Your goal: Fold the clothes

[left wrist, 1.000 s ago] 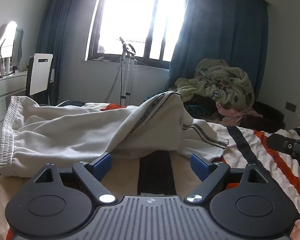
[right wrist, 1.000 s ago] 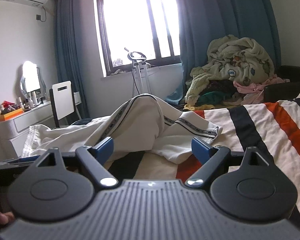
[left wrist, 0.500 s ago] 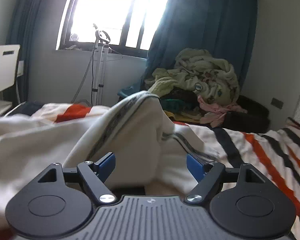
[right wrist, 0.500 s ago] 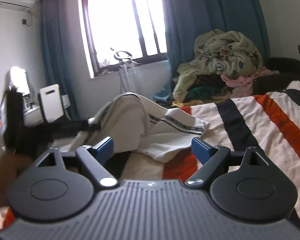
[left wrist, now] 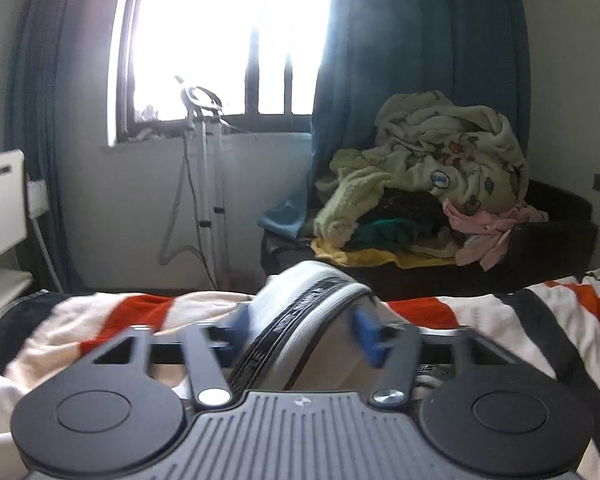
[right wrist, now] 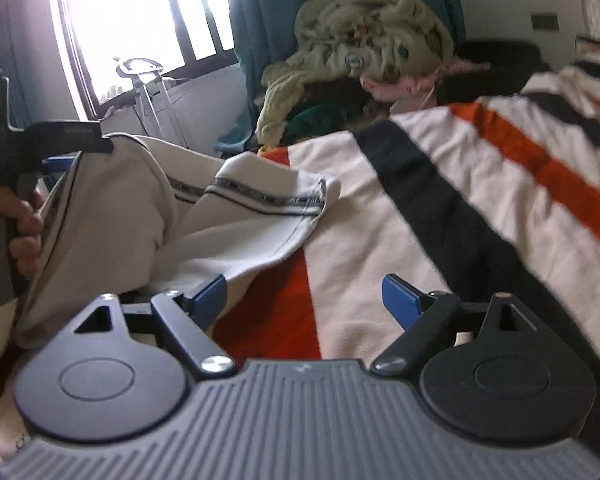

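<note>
**Left jaws closing round a raised fold of the cream trousers**

While the left wrist view looked across the bed toward the window, the left gripper [left wrist: 300, 332] had its jaws closing on a raised fold of the cream trousers [left wrist: 300, 320], whose dark printed side band ran up between the blue pads; the pads stood just beside the cloth, and blur hid whether they pressed on it. Beyond lay the striped bedspread [left wrist: 500, 320], and far right a heap of laundry [left wrist: 428, 176] beside the blue curtain [left wrist: 420, 60]

From the right wrist view, the right gripper [right wrist: 304, 296] stood wide open with nothing between its pads, low over the bedspread's orange stripe. The trousers lay to the near left, their hem [right wrist: 300, 200] spread flat on the bed, while at the far left edge a hand [right wrist: 16, 224] held the left gripper at the lifted cloth
</note>
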Available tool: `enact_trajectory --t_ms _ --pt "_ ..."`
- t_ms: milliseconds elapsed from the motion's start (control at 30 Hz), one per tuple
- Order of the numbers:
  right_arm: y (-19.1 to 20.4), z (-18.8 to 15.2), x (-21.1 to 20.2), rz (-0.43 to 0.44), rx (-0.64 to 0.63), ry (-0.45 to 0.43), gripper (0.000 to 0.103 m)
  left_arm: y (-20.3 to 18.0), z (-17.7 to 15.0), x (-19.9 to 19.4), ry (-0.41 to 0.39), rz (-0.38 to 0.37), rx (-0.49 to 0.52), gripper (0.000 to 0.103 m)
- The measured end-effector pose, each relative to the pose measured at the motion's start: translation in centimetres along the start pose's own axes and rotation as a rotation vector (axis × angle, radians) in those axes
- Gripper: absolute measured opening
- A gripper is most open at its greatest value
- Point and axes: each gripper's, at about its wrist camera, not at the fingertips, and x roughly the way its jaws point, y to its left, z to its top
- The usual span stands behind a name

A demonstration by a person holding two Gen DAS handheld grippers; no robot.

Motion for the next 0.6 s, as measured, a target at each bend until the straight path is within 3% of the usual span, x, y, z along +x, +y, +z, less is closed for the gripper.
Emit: enact_trajectory --t_ms 33,67,200,367,500,600 --pt "0.0 -0.1 0.2 -0.002 -0.002 -0.001 0.086 -0.2 0.1 0.3 0.003 -0.006 0.005 0.022" --pt "0.1 -0.1 0.4 -0.004 -0.006 -0.003 0.086 -0.5 -0.1 -0.4 -0.005 -0.014 0.026 0.018" --pt "0.5 -0.1 0.2 0.007 -0.030 -0.021 0.086 -1.9 -2.0 -5.6 -0.060 -0.051 0.122 0.014" --pt "0.6 0.4 -1.3 0.020 -0.029 -0.066 0.086 -3.2 -6.6 -15.6 -0.116 -0.112 0.113 0.013" --pt "0.0 1.0 -3.0 0.031 0.005 -0.107 0.086 -3.5 -11.2 -22.3 -0.078 -0.137 0.033 0.013" --pt "-0.6 1.4 -4.3 0.060 0.054 -0.115 0.086 -3.0 -14.7 -24.8 0.004 -0.133 -0.030 0.013"
